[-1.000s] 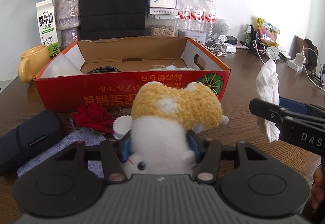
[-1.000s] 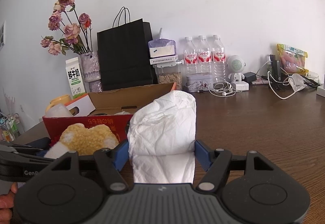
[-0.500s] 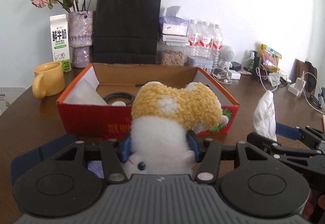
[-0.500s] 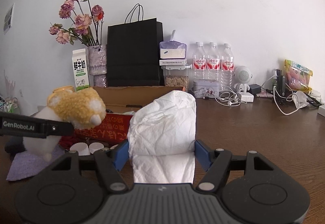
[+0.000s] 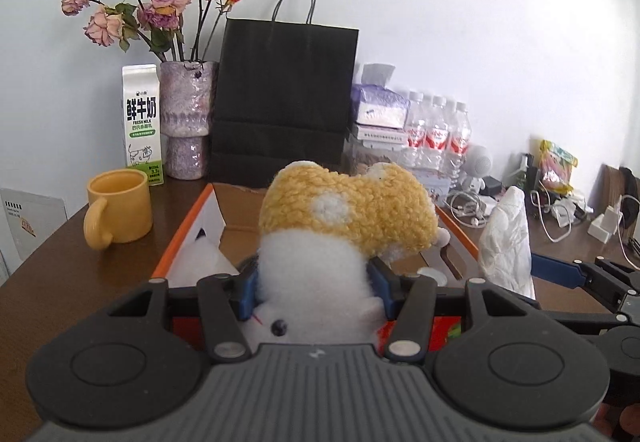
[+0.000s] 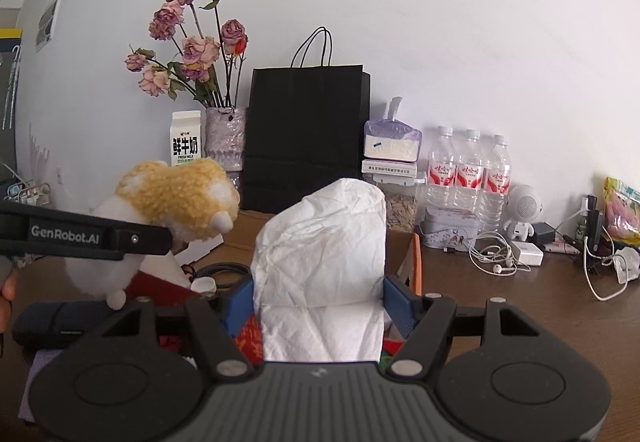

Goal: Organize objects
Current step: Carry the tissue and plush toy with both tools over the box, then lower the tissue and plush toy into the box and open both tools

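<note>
The left claw (image 5: 312, 282) is clamped on a plush toy (image 5: 344, 226), its blue pads pressing into the white body while the yellow woolly part bulges out above them. The toy hangs in the air over the near wall of the open cardboard box (image 5: 224, 209), clear of the tabletop (image 5: 80, 266). The right claw (image 6: 320, 298) grips a crumpled white tissue wad (image 6: 324, 254) between its blue pads; the wad stands up out of the jaws, likewise lifted above the box's near side. In the right wrist view the left claw's black finger crosses in from the left edge with the toy held at its tip, beside the tissue and apart from it.

Inside the box lie a white folded sheet (image 5: 204, 258) at the left end and a dark coiled cable (image 6: 224, 274). A yellow mug (image 5: 120, 207) stands left of the box, toward the tabletop's left edge. Along the back edge, against the wall, stand a milk carton (image 5: 142, 121), a vase of dried roses (image 5: 186, 121), a black paper bag (image 5: 284, 97), a tissue pack (image 6: 392, 141) and three water bottles (image 6: 468, 169). Cables and earphones (image 6: 496, 258) lie toward the back right corner. A dark case (image 6: 48, 322) rests near the front left.
</note>
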Motion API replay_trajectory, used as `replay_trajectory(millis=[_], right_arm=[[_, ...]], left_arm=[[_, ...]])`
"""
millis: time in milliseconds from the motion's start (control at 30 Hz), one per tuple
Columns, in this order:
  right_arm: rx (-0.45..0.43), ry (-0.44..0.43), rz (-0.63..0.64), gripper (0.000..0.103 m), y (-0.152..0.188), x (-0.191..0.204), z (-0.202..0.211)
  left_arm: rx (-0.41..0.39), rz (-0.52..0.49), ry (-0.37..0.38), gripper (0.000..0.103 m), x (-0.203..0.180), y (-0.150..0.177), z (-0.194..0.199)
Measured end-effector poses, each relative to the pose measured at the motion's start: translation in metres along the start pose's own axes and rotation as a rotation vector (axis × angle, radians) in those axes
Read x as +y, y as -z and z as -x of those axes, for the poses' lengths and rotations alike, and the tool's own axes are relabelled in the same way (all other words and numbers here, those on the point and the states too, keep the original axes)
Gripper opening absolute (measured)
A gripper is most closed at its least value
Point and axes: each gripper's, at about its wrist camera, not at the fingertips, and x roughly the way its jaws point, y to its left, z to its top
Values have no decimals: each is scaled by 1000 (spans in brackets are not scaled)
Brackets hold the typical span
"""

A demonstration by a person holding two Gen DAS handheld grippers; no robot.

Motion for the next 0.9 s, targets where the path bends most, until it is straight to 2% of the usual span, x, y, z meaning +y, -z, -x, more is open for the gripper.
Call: replay_trajectory(millis=[333,533,700,900], right_arm=[[18,-19,39,68,-30,13,-62],[47,-19,3,68,-41,14,-99],[90,-3,-6,68,-39,9,-127],[133,-9,-24,69,-30,3,-137]], left_arm=[[-18,36,-28,55,11,-25,-38],[-16,60,-57,55,15,-37,-67],[0,72,-104,55,21,-44,-93],[39,65,-130,55,25,-37,-108]])
